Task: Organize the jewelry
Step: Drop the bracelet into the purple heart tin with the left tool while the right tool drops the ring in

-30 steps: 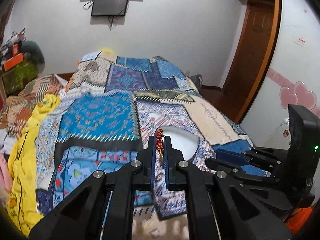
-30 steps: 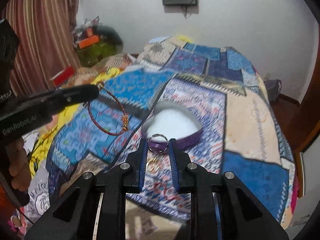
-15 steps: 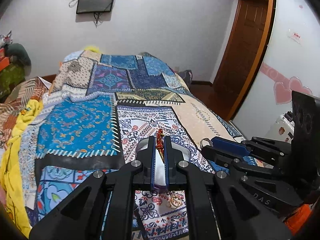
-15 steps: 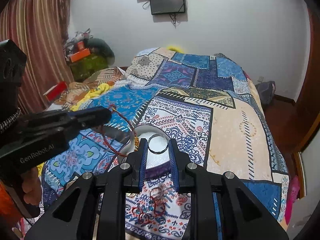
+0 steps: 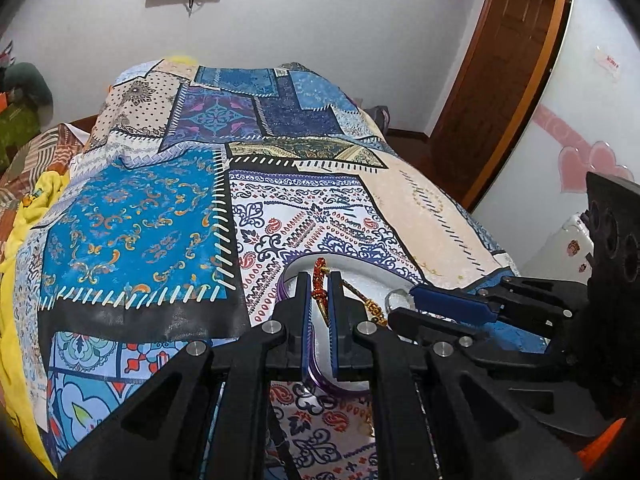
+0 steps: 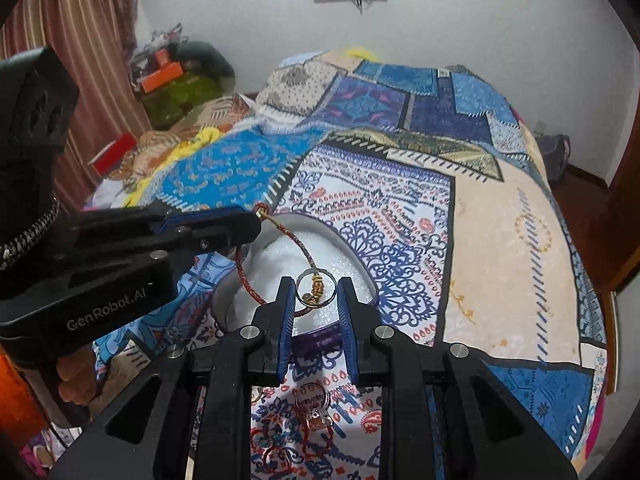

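Observation:
A heart-shaped purple box [image 6: 320, 336] with white padding [image 5: 360, 280] lies on the patchwork bedspread. My left gripper [image 5: 319, 292] is shut on a red braided bracelet [image 6: 244, 280] with gold beads [image 5: 374, 312]; the bracelet hangs over the box. My right gripper [image 6: 314, 292] is shut on a silver ring [image 6: 298, 282] and holds it above the padding, right beside the bracelet's beads. The right gripper also shows in the left wrist view [image 5: 400, 302], just right of my left fingers.
More rings and red jewelry [image 6: 316, 420] lie on the bedspread [image 6: 400, 216] in front of the box, under my right gripper. Clutter and a curtain stand to the left of the bed [image 6: 176, 80]. A wooden door [image 5: 492, 80] is at the right.
Both grippers have moved forward and down over the box. The bracelet now hangs into the box and the ring sits close beside its beads.

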Available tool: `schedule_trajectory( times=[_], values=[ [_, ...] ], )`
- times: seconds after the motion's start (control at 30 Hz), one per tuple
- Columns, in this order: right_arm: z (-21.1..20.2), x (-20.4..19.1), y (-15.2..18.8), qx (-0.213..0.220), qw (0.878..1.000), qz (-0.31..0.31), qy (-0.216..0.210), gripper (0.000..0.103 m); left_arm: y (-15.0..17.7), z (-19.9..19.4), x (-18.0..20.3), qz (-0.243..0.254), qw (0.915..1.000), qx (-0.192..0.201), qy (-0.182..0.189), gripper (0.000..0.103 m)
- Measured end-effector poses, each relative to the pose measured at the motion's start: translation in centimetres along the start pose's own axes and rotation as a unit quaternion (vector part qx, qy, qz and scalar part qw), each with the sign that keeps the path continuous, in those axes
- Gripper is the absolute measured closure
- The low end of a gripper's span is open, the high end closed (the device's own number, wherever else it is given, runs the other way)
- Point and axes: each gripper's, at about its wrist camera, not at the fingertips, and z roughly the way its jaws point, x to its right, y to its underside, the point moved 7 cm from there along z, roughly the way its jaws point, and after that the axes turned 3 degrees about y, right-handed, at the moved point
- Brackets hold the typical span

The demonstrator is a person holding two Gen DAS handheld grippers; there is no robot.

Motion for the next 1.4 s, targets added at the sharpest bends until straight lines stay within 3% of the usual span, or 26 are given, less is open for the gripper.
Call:
schedule_trajectory(
  times=[0.4,0.73,0.9,1.07,1.2,1.4],
  values=[
    [1.1,-0.3,-0.1,-0.024,1.000,-0.010,-0.004,0.084,0.0,0.2,-0.1,0.020,0.9996,-0.004,-0.019,0.097],
    [0.5,-0.8,-0.3,-0.016,0.999,-0.032,0.015,0.080,0.2,-2.1,-0.4,0.029,0.9989,0.008,-0.037,0.094],
    [-1.1,-1.0,-0.7,0.004,0.999,-0.037,0.027,0.071,0.2,-3.7,-0.4,0.030,0.9983,0.019,-0.046,0.074],
    [-3.5,-0.7,-1.3,0.034,0.998,-0.034,0.046,0.057,0.3,-5.5,-0.2,0.029,0.9975,0.032,-0.055,0.067],
    [-4.8,-0.6,-1.4,0.045,0.997,-0.030,0.052,0.057,0.7,-6.5,-0.1,0.028,0.9968,0.036,-0.066,0.059],
    [-6.1,0.3,-0.6,0.050,0.997,-0.016,0.060,0.056,2.2,-6.5,0.1,0.031,0.9968,0.015,-0.072,0.059]
  ],
)
